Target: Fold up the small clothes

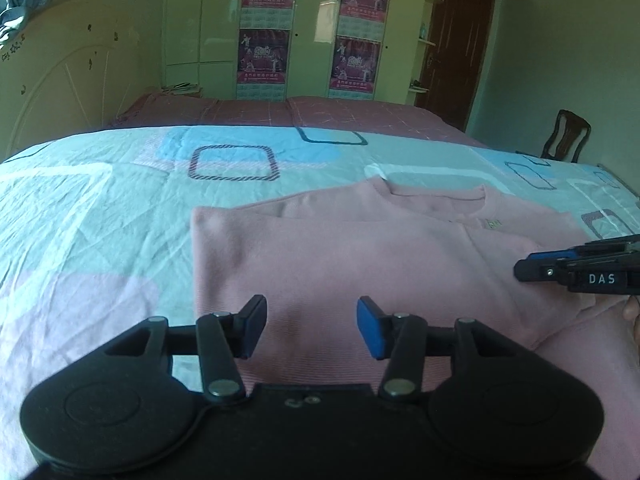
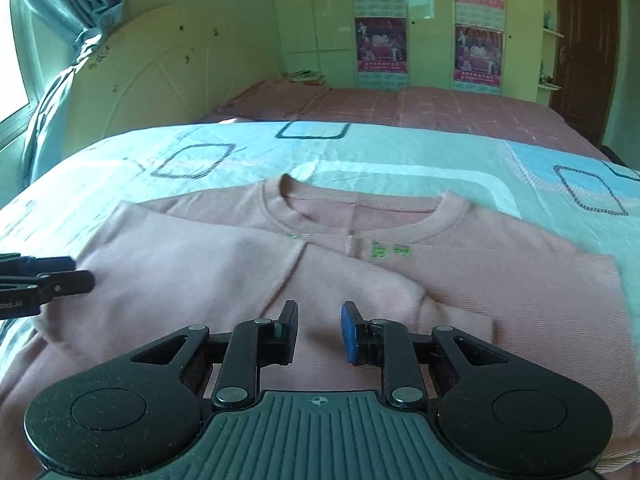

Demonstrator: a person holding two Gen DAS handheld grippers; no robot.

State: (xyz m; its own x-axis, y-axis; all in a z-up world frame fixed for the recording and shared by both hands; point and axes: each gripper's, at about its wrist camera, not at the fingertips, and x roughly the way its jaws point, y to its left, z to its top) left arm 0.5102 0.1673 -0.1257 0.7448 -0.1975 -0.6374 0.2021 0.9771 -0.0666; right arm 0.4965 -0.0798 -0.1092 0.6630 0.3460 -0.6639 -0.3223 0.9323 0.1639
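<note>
A pink long-sleeved top (image 1: pixel 360 256) (image 2: pixel 224 276) lies flat on the bed, neckline away from me, both sleeves folded inward across its front so the cuffs meet near small green lettering (image 2: pixel 390 250). My left gripper (image 1: pixel 312 322) hovers over the top's left half, open, only flat cloth below the gap. My right gripper (image 2: pixel 319 330) hovers over the middle of the top, jaws narrowly apart, gripping nothing. Each gripper shows at the edge of the other's view: the right gripper (image 1: pixel 524 268) from the left wrist, the left gripper (image 2: pixel 82 276) from the right wrist.
The top rests on a light blue sheet (image 1: pixel 120 184) patterned with squares, over a pink bedspread (image 1: pixel 340 114). Behind stand a cream headboard (image 2: pixel 168 76), a wardrobe with posters (image 1: pixel 264 28), a brown door (image 1: pixel 456 48) and a wooden chair (image 1: pixel 566 136). A curtain (image 2: pixel 64 16) hangs at the left.
</note>
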